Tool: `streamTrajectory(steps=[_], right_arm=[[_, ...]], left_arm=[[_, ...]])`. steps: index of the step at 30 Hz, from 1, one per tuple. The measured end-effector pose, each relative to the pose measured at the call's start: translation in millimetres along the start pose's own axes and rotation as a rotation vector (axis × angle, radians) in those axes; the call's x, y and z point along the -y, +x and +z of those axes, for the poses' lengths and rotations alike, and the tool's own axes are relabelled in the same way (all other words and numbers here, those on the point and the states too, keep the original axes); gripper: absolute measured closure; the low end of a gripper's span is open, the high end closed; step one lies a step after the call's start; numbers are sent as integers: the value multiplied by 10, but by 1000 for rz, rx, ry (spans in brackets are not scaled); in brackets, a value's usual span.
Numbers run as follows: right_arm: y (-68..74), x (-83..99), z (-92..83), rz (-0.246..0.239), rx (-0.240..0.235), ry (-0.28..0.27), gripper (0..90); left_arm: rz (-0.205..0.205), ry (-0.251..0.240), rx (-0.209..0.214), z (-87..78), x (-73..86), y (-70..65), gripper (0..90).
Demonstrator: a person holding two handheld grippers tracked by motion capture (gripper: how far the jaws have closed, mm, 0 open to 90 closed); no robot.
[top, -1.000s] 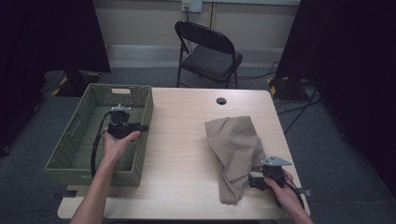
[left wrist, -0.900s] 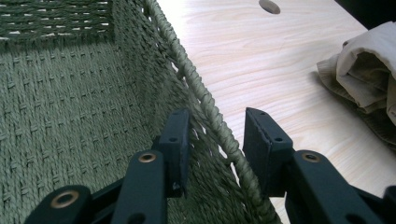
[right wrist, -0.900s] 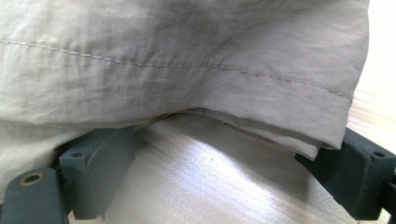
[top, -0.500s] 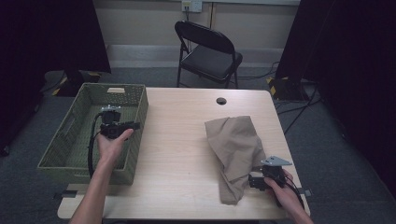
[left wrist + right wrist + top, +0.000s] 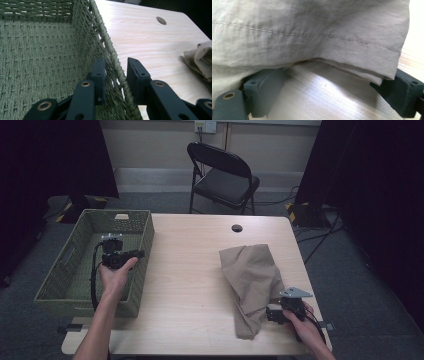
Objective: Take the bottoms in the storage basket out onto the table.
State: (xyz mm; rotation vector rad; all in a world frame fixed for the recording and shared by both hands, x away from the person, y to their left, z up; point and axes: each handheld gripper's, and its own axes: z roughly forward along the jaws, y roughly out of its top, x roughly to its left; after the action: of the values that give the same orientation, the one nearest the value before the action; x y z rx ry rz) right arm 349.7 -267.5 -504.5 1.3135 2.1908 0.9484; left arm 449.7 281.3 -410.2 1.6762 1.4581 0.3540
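Note:
A green woven basket (image 5: 75, 270) stands at the table's left end. My left gripper (image 5: 137, 254) straddles its right wall: in the left gripper view one jaw is inside the basket (image 5: 37, 50) and one outside, with the rope rim between them. The jaws of this gripper (image 5: 116, 66) have just been closing, and a small gap still shows on each side of the rim. A crumpled tan cloth (image 5: 252, 270) lies at the right. My right gripper (image 5: 267, 314) rests on the table at its near edge, jaws wide apart, the cloth's stitched hem (image 5: 312, 30) lying over the gap between them.
The light wooden table (image 5: 190, 270) has a round cable hole (image 5: 237, 228) near its far edge. A black folding chair (image 5: 222, 175) stands behind the table. Dark curtains hang on both sides.
The basket has shifted left and turned slightly, and my left hand went with its right wall. The right hand and the cloth have stayed put.

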Motion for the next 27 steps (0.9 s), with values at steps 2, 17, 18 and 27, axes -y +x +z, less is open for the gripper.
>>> streamTrajectory(steps=[2,17,18,27], right_arm=[[0,0,0,0,0,0,107],[0,0,0,0,0,0,107],[0,0,0,0,0,0,107],[0,0,0,0,0,0,107]], left_arm=[[5,7,7,-13,2,19,691],[41,8,-19,-88,44,4,703],[40,10,-16,-94,44,13,702],[34,-30,21,-129,33,37,640]])
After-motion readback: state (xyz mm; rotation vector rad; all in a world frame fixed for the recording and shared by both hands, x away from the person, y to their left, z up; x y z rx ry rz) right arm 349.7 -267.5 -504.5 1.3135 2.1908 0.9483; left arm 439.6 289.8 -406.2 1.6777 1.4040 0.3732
